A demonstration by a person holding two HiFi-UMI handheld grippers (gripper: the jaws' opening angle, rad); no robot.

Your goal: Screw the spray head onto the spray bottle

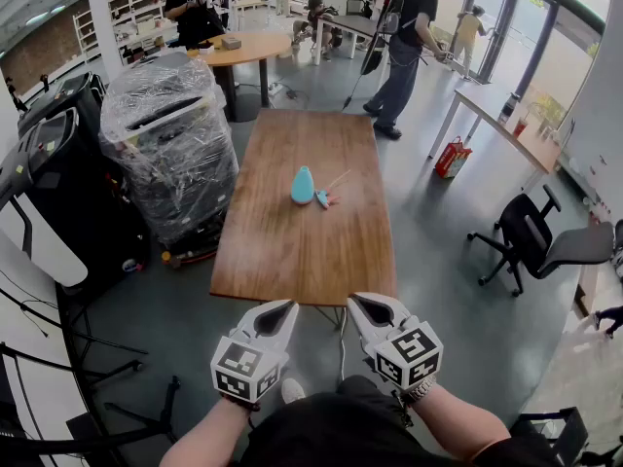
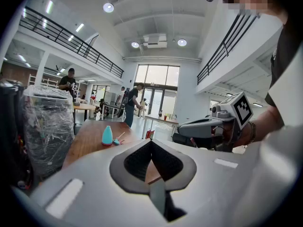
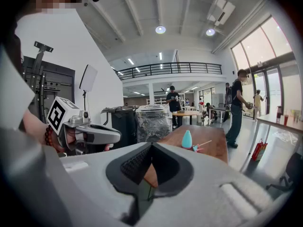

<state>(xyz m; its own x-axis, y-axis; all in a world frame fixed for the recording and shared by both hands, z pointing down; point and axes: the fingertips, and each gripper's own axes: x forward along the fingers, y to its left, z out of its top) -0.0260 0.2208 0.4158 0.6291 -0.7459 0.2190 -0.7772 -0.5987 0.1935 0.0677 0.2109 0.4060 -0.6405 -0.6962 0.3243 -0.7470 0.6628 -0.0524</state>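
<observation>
Teal bottle (image 1: 303, 185) upright, well beyond left tool (image 1: 283, 310), right tool (image 1: 361, 305).

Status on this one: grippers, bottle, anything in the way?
Left gripper and right gripper shut, empty, at the table's near edge. Spray bottle upright mid-table, spray head lying beside it. Nothing between.

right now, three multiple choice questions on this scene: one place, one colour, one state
1. Where is the spray head relative to the bottle? A) screwed onto it B) beside it on the table C) on the floor
2. The bottle's colour? A) red B) white C) teal
3. The left claw and right claw are: A) shut, empty B) wide open C) gripping the bottle

Answers: 1 B, it lies loose on the wood; 2 C, its body is teal; 3 A, the jaws meet with nothing between.
</observation>
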